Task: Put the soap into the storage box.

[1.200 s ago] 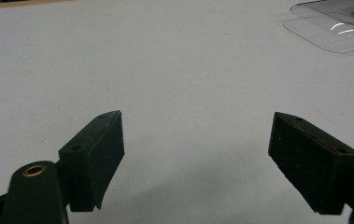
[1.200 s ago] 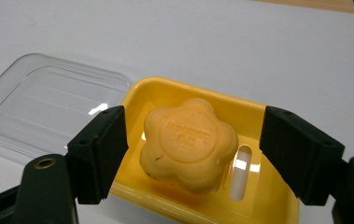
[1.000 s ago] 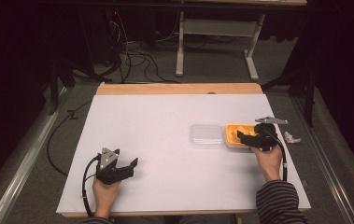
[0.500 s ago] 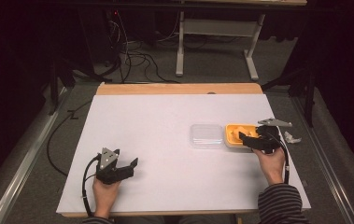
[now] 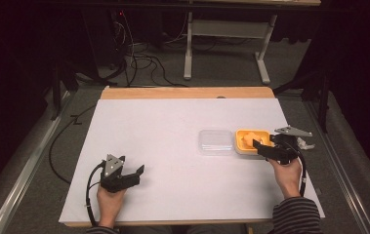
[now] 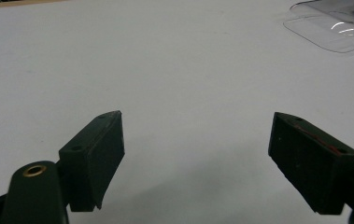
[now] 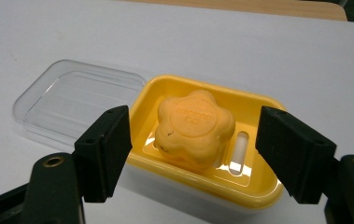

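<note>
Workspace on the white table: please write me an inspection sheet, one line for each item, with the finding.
Surface: white table top with a wooden far edge, bare around the things.
Job's things: orange flower-shaped soap lies in a yellow plastic soap dish; clear plastic lid lies flat beside the dish, off it.
Clutter: nothing seen on the table.
Grippers: right gripper open, jaws on either side of the dish, nothing gripped; left gripper open over bare table.
Cables: one black cable trails from the left gripper; more on the floor.
Surroundings: dark room, grey table frame behind.
</note>
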